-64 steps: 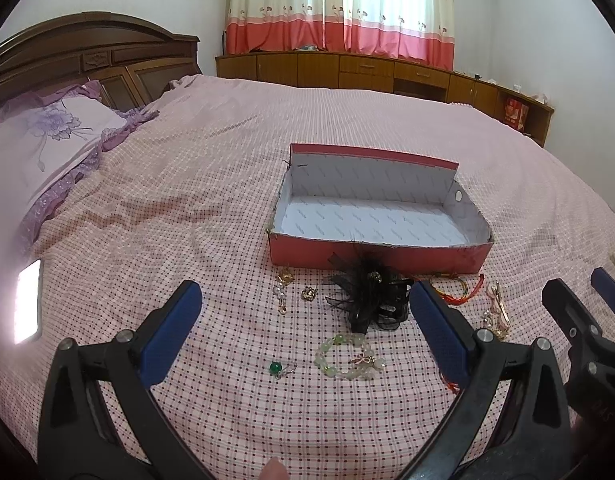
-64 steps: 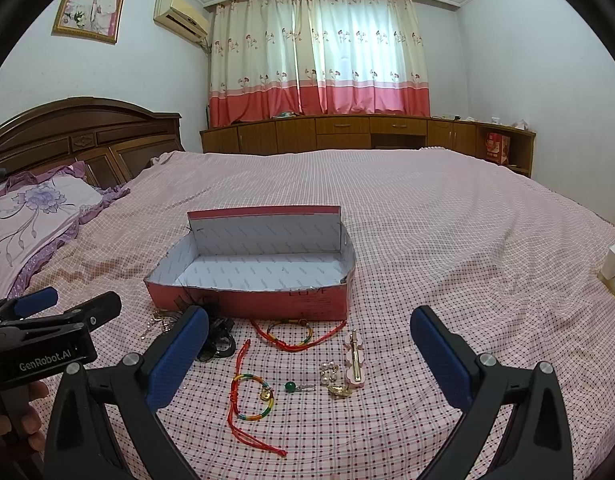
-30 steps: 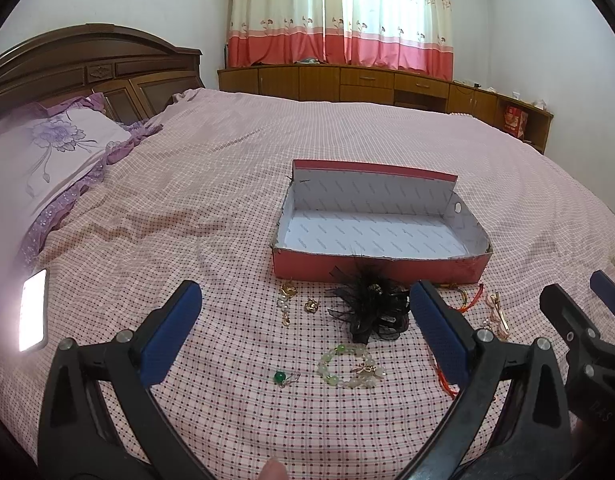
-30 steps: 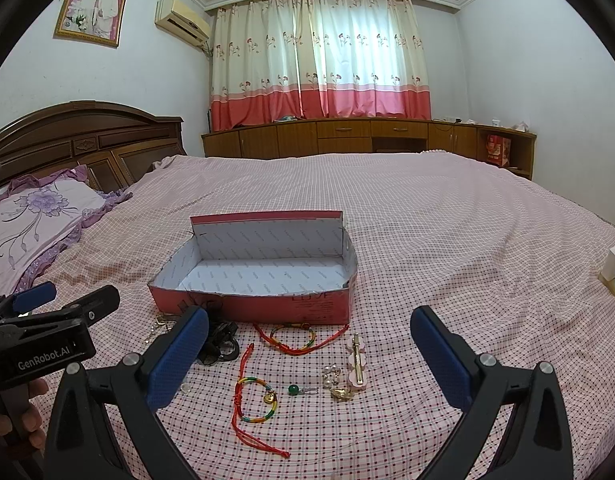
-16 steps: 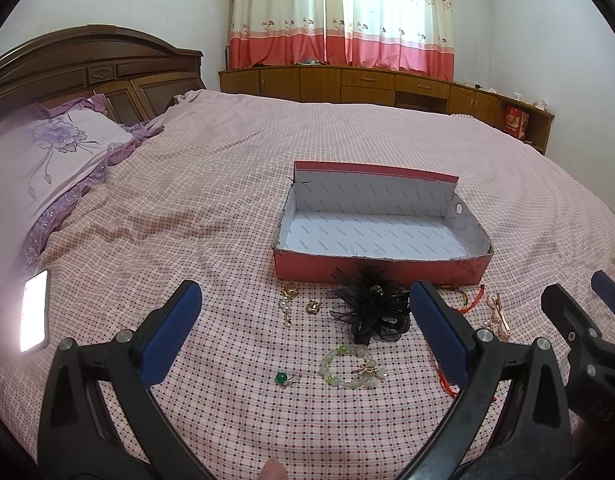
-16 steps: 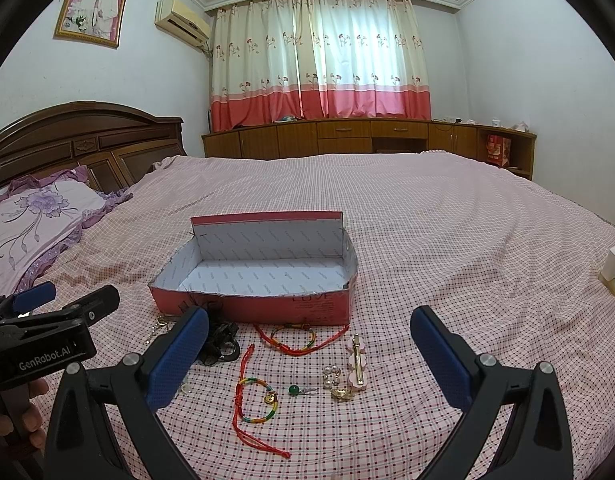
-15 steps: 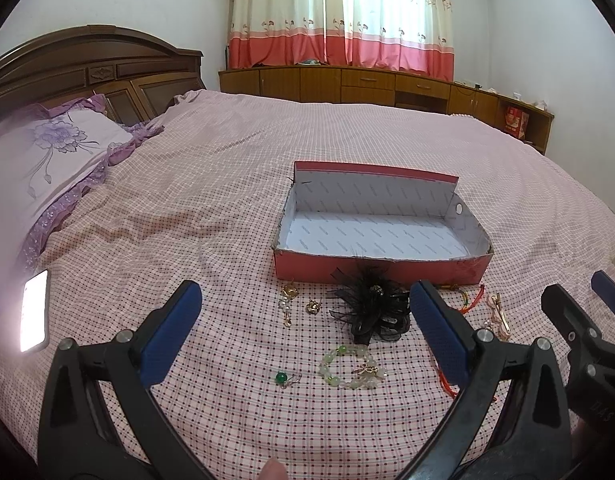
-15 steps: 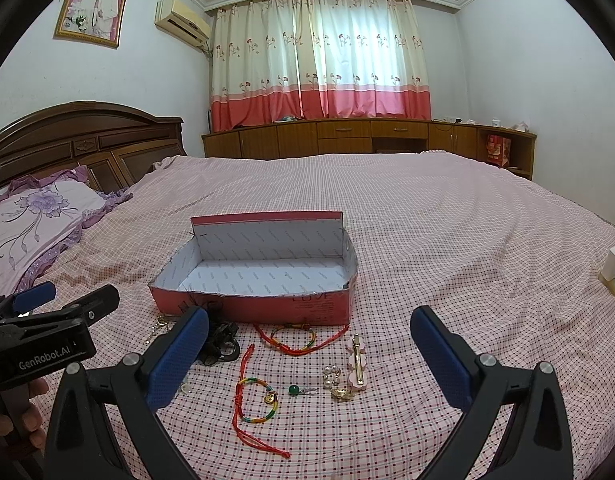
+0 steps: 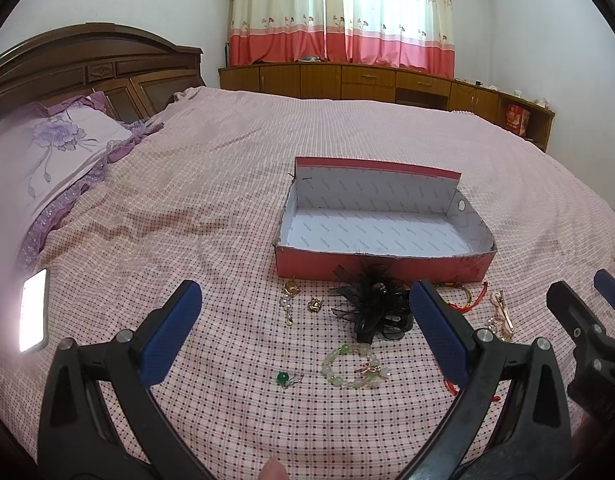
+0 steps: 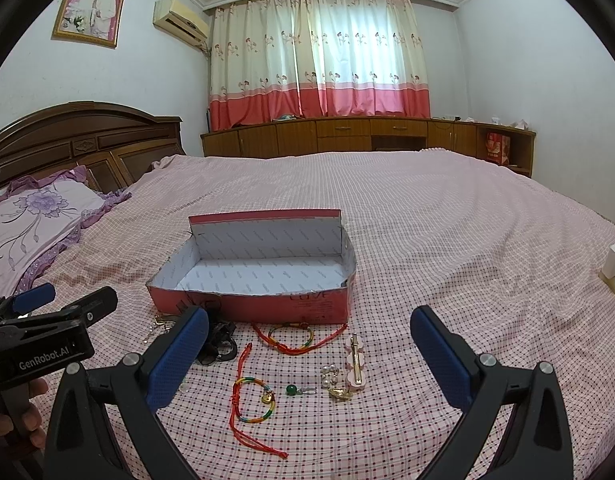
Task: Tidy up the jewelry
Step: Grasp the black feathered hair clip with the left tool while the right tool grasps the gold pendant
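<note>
An open red box with a white inside stands on the pink checked bed; it also shows in the right wrist view. In front of it lie jewelry pieces: a black feather hair clip, a green bead bracelet, a green bead pin, gold earrings, a rainbow cord bracelet, a red cord bracelet, a pink hair clip. My left gripper is open and empty above them. My right gripper is open and empty.
A lit phone lies on the bed at the left. Pillows and a wooden headboard are at the far left. A power strip with a charger sits at the bed's right edge. A wooden cabinet lines the far wall.
Both views have tilted up slightly since two seconds ago, so the box and jewelry sit a little lower and farther. Both grippers stay open and empty.
</note>
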